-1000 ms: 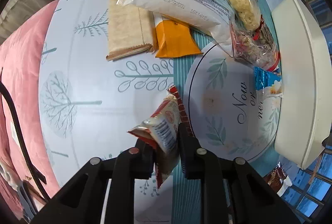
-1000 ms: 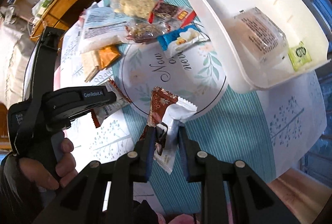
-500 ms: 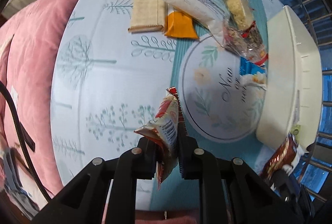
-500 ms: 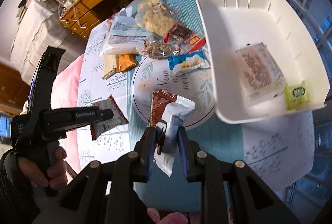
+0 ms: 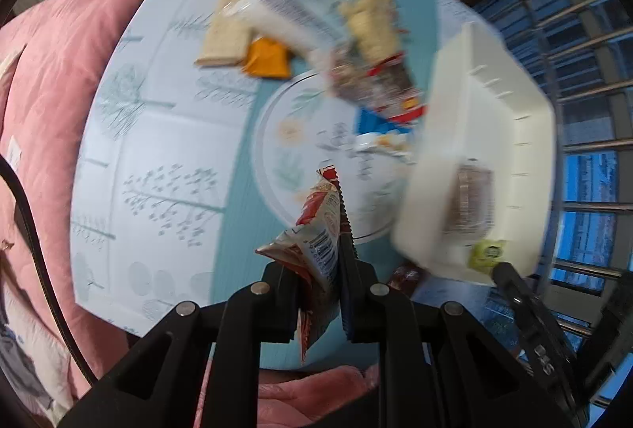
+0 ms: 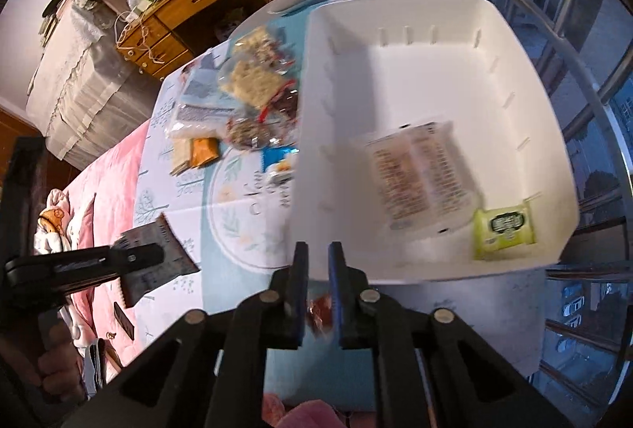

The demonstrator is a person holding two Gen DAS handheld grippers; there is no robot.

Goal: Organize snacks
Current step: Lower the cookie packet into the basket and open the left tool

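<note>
My left gripper [image 5: 320,269] is shut on a red and white snack packet [image 5: 322,226], held above the table near the white bin [image 5: 526,135]. My right gripper [image 6: 317,257] is narrow at the bin's near rim [image 6: 395,269]; only a brown scrap of the brown and white wrapper [image 6: 321,311] shows low between the jaws. The bin holds a clear cracker pack [image 6: 415,174] and a small green packet [image 6: 504,226]. The left gripper with its packet [image 6: 152,257] also shows in the right wrist view.
Several loose snacks lie on the patterned tablecloth: a white bag [image 5: 289,12], a cracker pack [image 5: 223,40], an orange packet [image 5: 267,59], puffed snacks [image 5: 372,20], a blue packet [image 5: 379,127]. A pink blanket [image 5: 51,79] lies left; window bars [image 5: 585,32] stand right.
Both grippers rose and moved toward the bin. The brown and white wrapper, upright between the right jaws before, now shows only as a scrap below them. The left still grips its packet.
</note>
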